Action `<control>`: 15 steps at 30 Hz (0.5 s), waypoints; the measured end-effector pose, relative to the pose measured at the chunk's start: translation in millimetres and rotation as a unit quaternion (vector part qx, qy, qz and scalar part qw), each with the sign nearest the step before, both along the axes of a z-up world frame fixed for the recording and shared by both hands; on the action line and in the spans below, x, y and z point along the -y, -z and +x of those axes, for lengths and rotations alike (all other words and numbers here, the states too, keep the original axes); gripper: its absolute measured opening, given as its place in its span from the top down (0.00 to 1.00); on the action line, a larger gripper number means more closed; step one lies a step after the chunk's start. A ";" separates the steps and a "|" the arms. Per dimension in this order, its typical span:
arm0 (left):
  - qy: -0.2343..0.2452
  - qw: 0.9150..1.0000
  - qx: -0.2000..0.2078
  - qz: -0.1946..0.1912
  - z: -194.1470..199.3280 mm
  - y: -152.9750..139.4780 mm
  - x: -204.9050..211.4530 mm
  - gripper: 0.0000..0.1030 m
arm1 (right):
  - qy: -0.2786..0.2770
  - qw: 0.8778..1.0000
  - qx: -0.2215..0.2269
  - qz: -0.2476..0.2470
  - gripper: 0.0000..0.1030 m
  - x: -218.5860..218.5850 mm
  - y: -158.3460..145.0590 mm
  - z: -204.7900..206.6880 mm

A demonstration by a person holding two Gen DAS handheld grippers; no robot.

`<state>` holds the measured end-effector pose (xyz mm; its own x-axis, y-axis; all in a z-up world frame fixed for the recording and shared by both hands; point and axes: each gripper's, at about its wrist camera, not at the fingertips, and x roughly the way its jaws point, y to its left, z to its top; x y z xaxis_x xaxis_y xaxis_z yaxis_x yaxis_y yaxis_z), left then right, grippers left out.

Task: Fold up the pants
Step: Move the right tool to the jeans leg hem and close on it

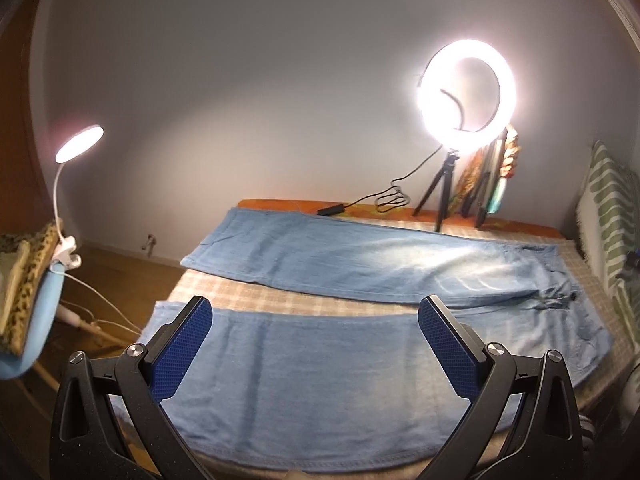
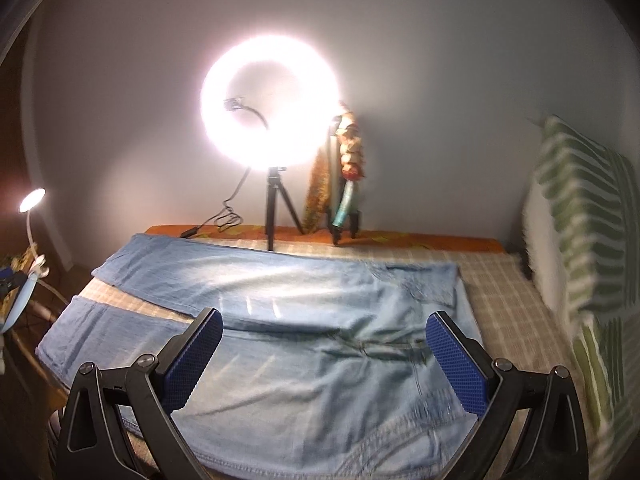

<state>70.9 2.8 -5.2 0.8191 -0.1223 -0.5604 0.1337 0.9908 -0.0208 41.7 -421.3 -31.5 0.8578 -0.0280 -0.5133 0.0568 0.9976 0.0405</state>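
Light blue denim pants [image 1: 320,376] lie flat on a checked bed cover, legs spread apart and pointing left, waist to the right. The far leg [image 1: 340,260] lies near the wall side. My left gripper [image 1: 314,312] is open and empty, hovering over the near leg. In the right wrist view the pants [image 2: 320,360] show their crotch and waist part. My right gripper [image 2: 324,326] is open and empty above the hip area.
A lit ring light [image 1: 466,94] on a tripod stands at the bed's far edge with a cable beside it. A clip lamp [image 1: 80,144] stands at left on a chair. A green striped pillow [image 2: 580,216] leans at the right.
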 end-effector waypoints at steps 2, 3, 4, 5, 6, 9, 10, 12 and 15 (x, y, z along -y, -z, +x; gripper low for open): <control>-0.004 1.000 -0.006 0.014 16.1 4.6 0.9 0.00 | -0.018 1.000 -0.005 0.000 0.00 0.5 -2.6 18.8; -0.003 1.000 -0.012 0.017 24.5 7.5 1.4 0.00 | -0.026 1.000 -0.009 0.001 0.00 0.8 -3.2 28.3; -0.002 1.000 -0.018 0.017 32.6 10.4 1.4 0.00 | -0.033 0.999 -0.014 0.001 0.00 1.2 -3.7 42.7; 0.000 1.000 -0.026 0.016 41.7 13.8 1.0 0.00 | -0.039 0.999 -0.018 -0.001 0.00 1.2 -3.8 52.8; 0.001 0.999 -0.033 0.015 49.8 16.9 0.2 0.00 | -0.043 0.999 -0.021 -0.004 0.00 0.6 -3.5 62.7; 0.003 0.999 -0.046 0.019 72.2 23.9 -0.1 0.00 | -0.064 0.997 -0.027 -0.015 0.00 -2.7 -2.8 99.4; 0.005 0.999 -0.048 0.022 78.7 25.5 0.5 0.00 | -0.069 0.997 -0.027 -0.014 0.00 -2.9 -3.2 107.3; 0.008 0.998 -0.051 0.029 93.8 28.2 1.5 0.00 | -0.076 0.997 -0.028 -0.009 0.00 -0.1 -2.8 130.5; 0.016 0.998 -0.059 0.032 118.9 34.9 1.2 0.00 | -0.091 0.995 -0.037 -0.008 0.00 0.8 1.9 164.7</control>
